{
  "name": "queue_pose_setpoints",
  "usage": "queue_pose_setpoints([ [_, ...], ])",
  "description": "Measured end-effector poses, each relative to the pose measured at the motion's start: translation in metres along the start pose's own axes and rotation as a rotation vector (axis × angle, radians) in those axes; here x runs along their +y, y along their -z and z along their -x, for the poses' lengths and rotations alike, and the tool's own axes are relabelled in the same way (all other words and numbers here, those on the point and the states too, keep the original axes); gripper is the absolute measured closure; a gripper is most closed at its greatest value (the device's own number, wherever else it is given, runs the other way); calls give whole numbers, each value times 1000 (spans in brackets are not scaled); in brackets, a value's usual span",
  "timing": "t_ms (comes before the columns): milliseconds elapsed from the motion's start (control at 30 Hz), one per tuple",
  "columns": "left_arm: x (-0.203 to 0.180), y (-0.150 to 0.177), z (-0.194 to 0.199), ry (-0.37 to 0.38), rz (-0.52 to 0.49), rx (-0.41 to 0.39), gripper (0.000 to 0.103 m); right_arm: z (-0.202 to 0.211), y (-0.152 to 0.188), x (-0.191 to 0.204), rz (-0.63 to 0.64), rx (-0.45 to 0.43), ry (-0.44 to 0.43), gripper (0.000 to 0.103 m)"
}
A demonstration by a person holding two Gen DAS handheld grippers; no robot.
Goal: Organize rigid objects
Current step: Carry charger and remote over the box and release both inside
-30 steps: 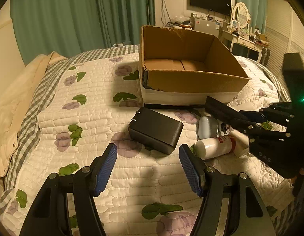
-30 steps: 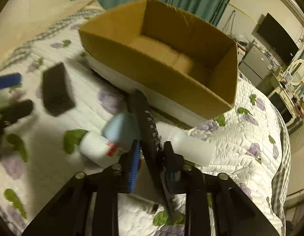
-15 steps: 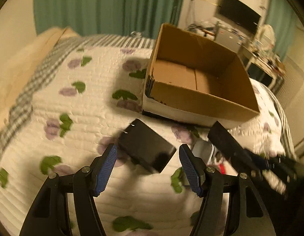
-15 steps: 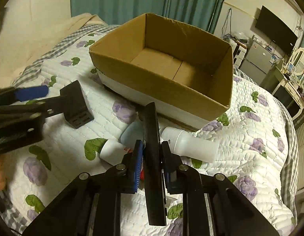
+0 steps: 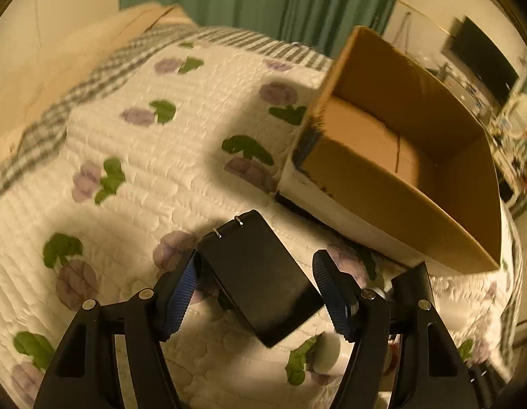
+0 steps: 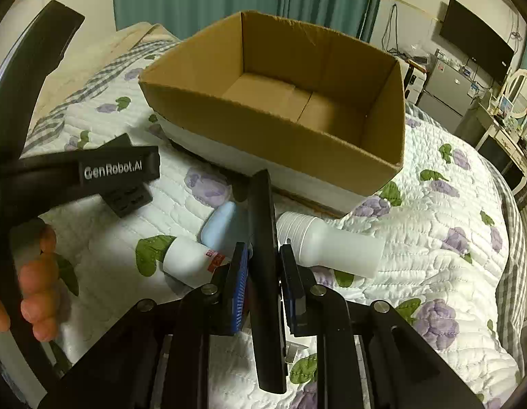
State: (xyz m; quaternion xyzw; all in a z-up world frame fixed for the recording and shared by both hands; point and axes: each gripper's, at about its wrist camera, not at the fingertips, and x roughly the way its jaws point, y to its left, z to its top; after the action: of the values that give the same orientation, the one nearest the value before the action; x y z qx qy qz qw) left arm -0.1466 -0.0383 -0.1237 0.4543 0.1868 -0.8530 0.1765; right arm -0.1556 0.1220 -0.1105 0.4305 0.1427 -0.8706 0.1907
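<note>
On the quilted bed (image 6: 434, 238), starting from the left, a person's fingers (image 6: 38, 283) wrap the handle of the left hand-held gripper (image 5: 256, 293). Its blue-padded jaws straddle a black power adapter (image 5: 260, 279) that lies on the quilt with its two metal prongs pointing away toward the pillows. The jaws are easing wider at this moment; the left pad sits right at the adapter's edge, and the right pad stands clear of it, so nothing is clamped.

Further right, three things lie close together on the quilt in front of the box: a small white bottle (image 6: 191, 262) with a red label on its side, a pale blue rounded case (image 6: 219, 221) just behind it, and a larger white bottle (image 6: 331, 248) lying flat with its ribbed neck toward the middle.

Between those bottles, the right hand-held gripper (image 6: 263, 269) is closed narrow on a long, flat black bar (image 6: 263, 255), which runs forward between the pads and points at the box.

Beyond all of this sits the open cardboard box (image 6: 263, 126), brown inside with a white band along its lower front, its floor bare. Off to the far right, a dark screen (image 6: 474, 41) hangs on the wall.
</note>
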Motion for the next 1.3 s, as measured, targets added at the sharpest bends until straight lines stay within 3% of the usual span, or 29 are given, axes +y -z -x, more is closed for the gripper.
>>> queue_pose_setpoints([
  [100, 5, -3, -9, 19, 5, 14, 32, -4, 1, 0, -5, 2, -2, 85],
  [233, 2, 4, -1, 24, -98, -8, 37, -3, 1, -2, -14, -2, -9, 85],
  [333, 4, 10, 10, 55, -150, -13, 49, 1, 2, -4, -27, -6, -19, 85],
  [500, 5, 18, 32, 154, -206, 6, 59, 18, 2, -2, -29, -26, -21, 85],
  [600, 0, 26, 43, 174, -251, 8, 61, 28, 3, -1, -29, -41, -12, 85],
  [900, -10, 32, 88, 189, -342, -79, 63, 72, -9, -10, -46, -138, -11, 85],
  [1300, -45, -15, 140, 253, -393, -242, 63, 110, -68, -38, -62, -272, 16, 85],
])
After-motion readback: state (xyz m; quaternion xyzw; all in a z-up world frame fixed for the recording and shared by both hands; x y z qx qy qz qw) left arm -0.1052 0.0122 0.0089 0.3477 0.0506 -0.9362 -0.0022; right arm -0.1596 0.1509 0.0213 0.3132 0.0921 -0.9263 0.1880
